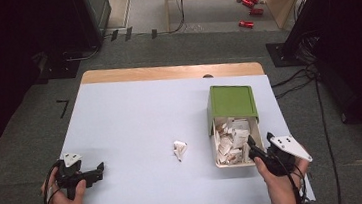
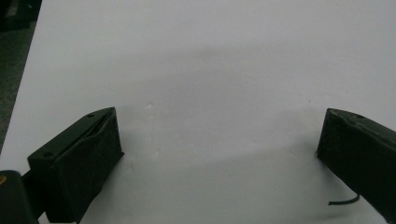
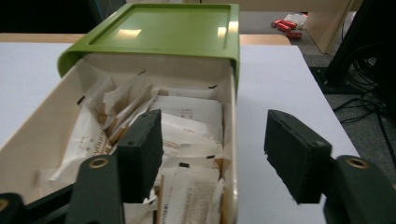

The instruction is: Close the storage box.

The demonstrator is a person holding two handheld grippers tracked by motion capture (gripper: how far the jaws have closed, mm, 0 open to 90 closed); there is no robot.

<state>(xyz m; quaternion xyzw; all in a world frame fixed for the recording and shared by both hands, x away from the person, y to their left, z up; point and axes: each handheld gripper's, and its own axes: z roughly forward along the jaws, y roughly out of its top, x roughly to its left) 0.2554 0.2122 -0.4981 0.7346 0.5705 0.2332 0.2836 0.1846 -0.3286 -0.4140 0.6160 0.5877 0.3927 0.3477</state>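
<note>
The right gripper [image 3: 212,154] is straddling the near right wall of the cream box [image 1: 217,151] of paper packets [image 3: 187,116], its 2 jaws partly open, gripping nothing. The left gripper [image 1: 99,171] is resting wide open and empty on the white table [image 1: 134,111].

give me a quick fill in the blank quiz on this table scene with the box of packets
1. The box of packets has a lid coloured ____.
2. The right gripper has one jaw inside the box and the other ____ it.
3. The left gripper has ____ between its jaws.
4. One packet lies on the table, to the ____ of the box.

Missing words: green; outside; nothing; left
</note>
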